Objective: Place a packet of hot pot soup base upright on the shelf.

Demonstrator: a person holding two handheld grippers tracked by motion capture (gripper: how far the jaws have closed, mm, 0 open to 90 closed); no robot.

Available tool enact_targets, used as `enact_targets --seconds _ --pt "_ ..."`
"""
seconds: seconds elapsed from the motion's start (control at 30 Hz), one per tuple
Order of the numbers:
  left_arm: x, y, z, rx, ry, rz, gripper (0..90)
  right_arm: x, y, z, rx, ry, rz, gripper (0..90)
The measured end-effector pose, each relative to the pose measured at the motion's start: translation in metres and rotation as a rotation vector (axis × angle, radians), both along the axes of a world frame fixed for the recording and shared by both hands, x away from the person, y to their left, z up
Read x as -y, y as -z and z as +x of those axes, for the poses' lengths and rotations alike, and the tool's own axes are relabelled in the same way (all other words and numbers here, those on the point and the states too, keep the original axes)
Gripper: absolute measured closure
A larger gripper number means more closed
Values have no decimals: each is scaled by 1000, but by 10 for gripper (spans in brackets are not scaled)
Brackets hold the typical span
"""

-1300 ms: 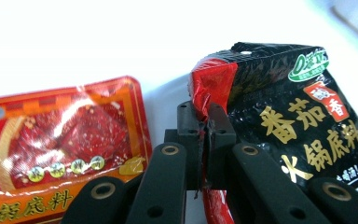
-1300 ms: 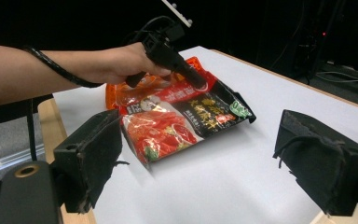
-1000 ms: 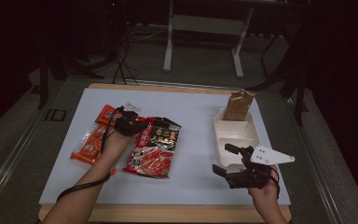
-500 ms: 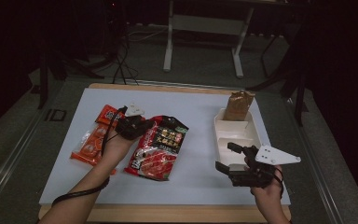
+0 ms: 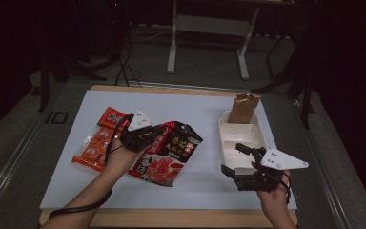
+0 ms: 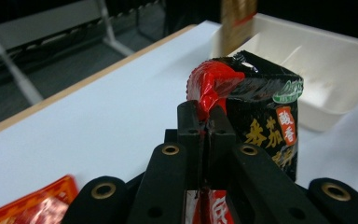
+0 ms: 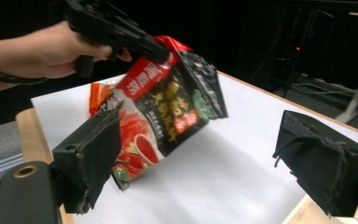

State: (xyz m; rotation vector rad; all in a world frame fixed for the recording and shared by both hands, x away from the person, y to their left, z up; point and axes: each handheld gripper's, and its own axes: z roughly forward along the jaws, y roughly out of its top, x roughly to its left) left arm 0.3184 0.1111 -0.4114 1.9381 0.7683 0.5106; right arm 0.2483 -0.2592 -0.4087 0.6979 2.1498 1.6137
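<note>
A: What is the largest thing, and why is it laid out that way?

B: A white table (image 5: 205,114) fills the middle of the high view, and everything sits on its top within reach of the two forearms coming in from the bottom edge. At centre right lies a white tray (image 5: 259,138) with dividers. A brown packet (image 5: 244,107) stands in its far compartment, so the tray looks like the place where packets get collected.

A: Where is the packet being handled?

B: The red and black snack bag (image 5: 169,152) is just left of centre in the high view. The left gripper (image 5: 140,136) pinches its top edge, jaws squeezed tight on the crinkled foil, so the bag hangs tilted with its lower end toward the table. I judge it is held by the seal because that is the flattest, thinnest part.

A: And the other hand?

B: The right gripper (image 5: 240,162) waits at lower right, beside the tray's near end. Its jaws stand wide with nothing between them, and they have just been opening a little further.

A: What does the bag look like?

B: Glossy foil, red above and black below, with yellow characters and a picture of red food. In the left gripper view its top is creased where the jaws bite.

A: Anything smaller?

B: An orange packet (image 5: 95,145) lies flat at centre left.
</note>
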Motion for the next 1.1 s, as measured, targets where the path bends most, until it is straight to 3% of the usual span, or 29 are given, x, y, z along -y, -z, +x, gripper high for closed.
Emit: enact_targets --seconds 0.17,0.23,0.3,0.47,0.57,0.6,0.77,0.87,1.1 --pt "-2 -8 -6 32 7 -51 880 0 -1 1 -2 15 -5 132" --pt "-4 -15 -8 43 22 -107 880 1 -4 0 20 24 1 122" --pt "-6 -18 -9 58 41 -145 880 2 -6 1 3 23 11 123" --pt "-6 -23 -8 37 75 -227 879 1 -11 3 -38 61 28 103" --pt "-6 -22 -8 45 88 -244 879 -2 -12 4 -45 74 33 98" --pt "-6 -22 -7 31 102 -274 879 -3 -12 4 -50 72 32 98" --pt "-5 -17 -6 19 111 -343 879 -14 -15 6 -48 57 5 145" --pt "-3 -15 -8 25 122 -381 879 -20 -18 13 -82 68 -8 181" --pt "3 -17 -12 27 162 -422 878 -36 -22 27 -98 35 10 215"
